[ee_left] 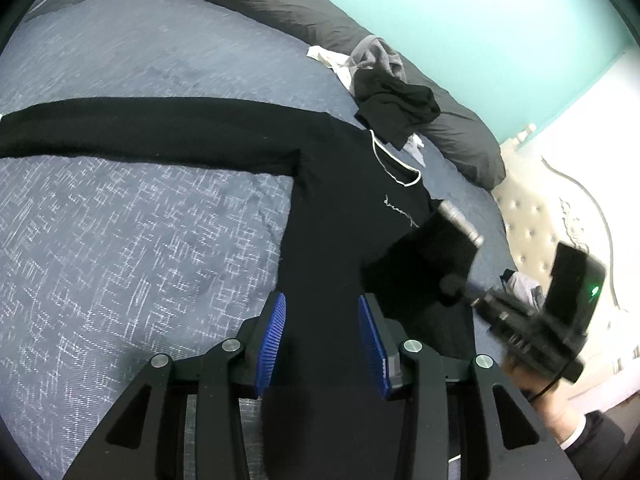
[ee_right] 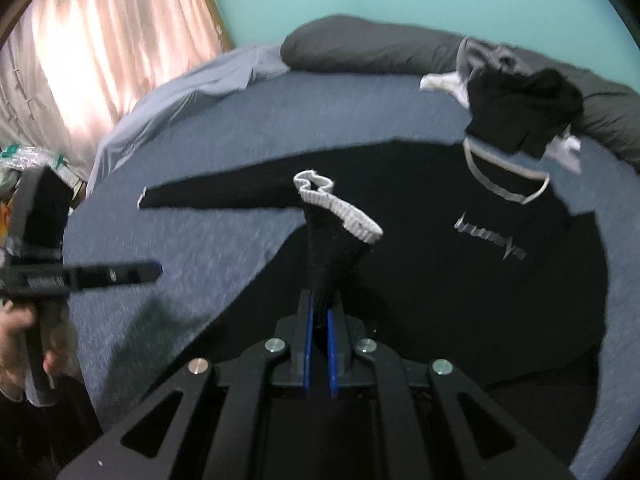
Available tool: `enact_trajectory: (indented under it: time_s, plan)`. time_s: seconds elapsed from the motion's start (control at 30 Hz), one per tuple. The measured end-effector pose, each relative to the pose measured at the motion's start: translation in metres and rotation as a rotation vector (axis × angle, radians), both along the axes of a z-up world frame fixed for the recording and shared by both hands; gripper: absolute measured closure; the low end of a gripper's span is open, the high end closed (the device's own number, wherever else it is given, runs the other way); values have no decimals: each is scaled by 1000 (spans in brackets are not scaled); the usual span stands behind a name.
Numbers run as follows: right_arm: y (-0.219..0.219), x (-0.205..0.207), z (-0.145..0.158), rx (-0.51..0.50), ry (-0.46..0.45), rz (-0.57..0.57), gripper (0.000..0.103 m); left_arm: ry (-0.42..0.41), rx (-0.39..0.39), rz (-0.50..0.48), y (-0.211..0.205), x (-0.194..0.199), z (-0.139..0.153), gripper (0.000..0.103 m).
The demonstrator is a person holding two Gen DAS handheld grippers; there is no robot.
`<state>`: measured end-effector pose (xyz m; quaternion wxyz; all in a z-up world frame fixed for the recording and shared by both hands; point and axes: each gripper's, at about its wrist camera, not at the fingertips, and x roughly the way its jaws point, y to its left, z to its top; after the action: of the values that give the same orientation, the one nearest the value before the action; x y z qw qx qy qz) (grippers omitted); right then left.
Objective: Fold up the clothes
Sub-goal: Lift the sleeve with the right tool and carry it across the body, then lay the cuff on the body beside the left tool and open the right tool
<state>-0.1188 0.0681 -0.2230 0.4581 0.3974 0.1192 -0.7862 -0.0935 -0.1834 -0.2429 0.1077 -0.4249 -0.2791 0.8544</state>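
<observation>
A black long-sleeved sweater point(ee_left: 332, 216) with a white-trimmed collar and small white script lies flat on the blue-grey bed; it also shows in the right wrist view point(ee_right: 460, 280). One sleeve point(ee_left: 140, 132) stretches out to the left. My left gripper point(ee_left: 322, 332) is open and empty, low over the sweater's body. My right gripper point(ee_right: 319, 316) is shut on the other sleeve point(ee_right: 336, 248), holding it raised so that its white cuff point(ee_right: 340, 204) stands up over the body. The right gripper also shows in the left wrist view point(ee_left: 452, 284), blurred.
A heap of black, grey and white clothes point(ee_left: 392, 96) lies by the collar against a long dark grey pillow point(ee_left: 280, 4). A teal wall is behind. A white tufted headboard point(ee_left: 536, 216) is at the right; pink curtains point(ee_right: 100, 40) hang at the left.
</observation>
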Motion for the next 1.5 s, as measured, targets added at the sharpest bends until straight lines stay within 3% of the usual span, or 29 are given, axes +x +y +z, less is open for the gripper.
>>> enact_trajectory:
  time_s: [0.4, 0.53, 0.6, 0.83, 1.03, 1.13, 1.5]
  plan:
    - [-14, 18, -55, 84, -102, 10, 93, -19, 12, -25, 10, -7, -11, 61]
    - [-13, 20, -62, 103, -129, 4, 89, -32, 15, -30, 15, -11, -17, 60]
    - [-10, 24, -62, 91, -152, 20, 78, -39, 18, -34, 17, -13, -20, 60]
    - [8, 32, -55, 34, -200, 27, 78, -53, 9, -57, 27, -19, -28, 60]
    - [51, 7, -48, -4, -219, -117, 77, -70, -28, -83, 48, -30, -42, 60]
    - [74, -8, -45, -7, -211, -170, 71, -63, -40, -96, 59, -37, -45, 60]
    - [179, -99, -36, 74, -144, -413, 68, -36, -95, -156, 100, -63, -54, 60]
